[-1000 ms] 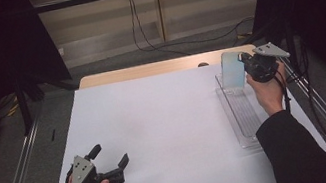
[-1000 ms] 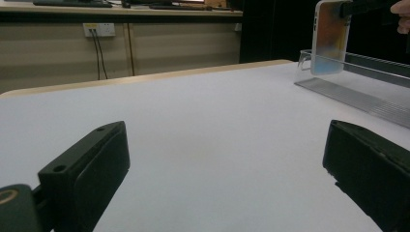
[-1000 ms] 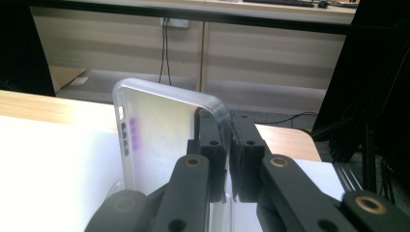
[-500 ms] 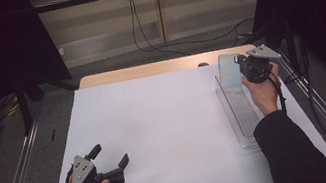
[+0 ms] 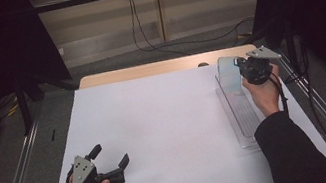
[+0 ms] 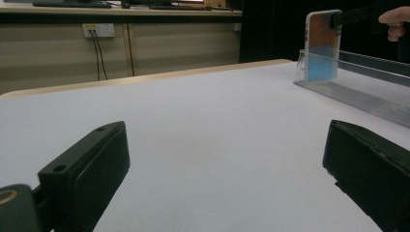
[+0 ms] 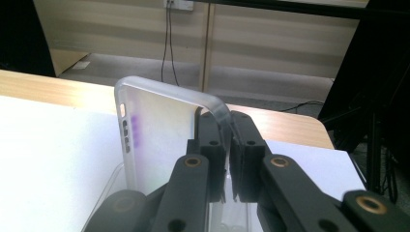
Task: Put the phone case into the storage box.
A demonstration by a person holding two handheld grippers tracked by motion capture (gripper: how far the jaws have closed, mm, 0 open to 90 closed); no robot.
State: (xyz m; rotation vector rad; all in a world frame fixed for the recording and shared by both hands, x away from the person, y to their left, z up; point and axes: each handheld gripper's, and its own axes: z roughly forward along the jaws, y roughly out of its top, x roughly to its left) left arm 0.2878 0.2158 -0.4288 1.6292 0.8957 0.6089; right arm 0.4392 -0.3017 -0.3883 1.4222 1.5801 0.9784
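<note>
High view, left claw: my left claw (image 5: 111,164) sits low at the near left of the white surface (image 5: 156,123), jaws spread wide with nothing between them.
High view, right claw: my right claw (image 5: 242,64) is up at the far right, closed on the top edge of a clear phone case (image 5: 229,75) that stands upright at the far end of a long clear rack (image 5: 241,113).
Left gripper view: my two black jaws stand far apart over bare surface; the phone case (image 6: 322,46) stands upright well off at the rack's (image 6: 367,96) end, my other claw's jaw on its top corner.
Right gripper view: my jaws are clamped on the case's (image 7: 159,140) thin side wall near its top corner; whether its bottom rests in the rack is, I think, hidden by my own jaws.
</note>
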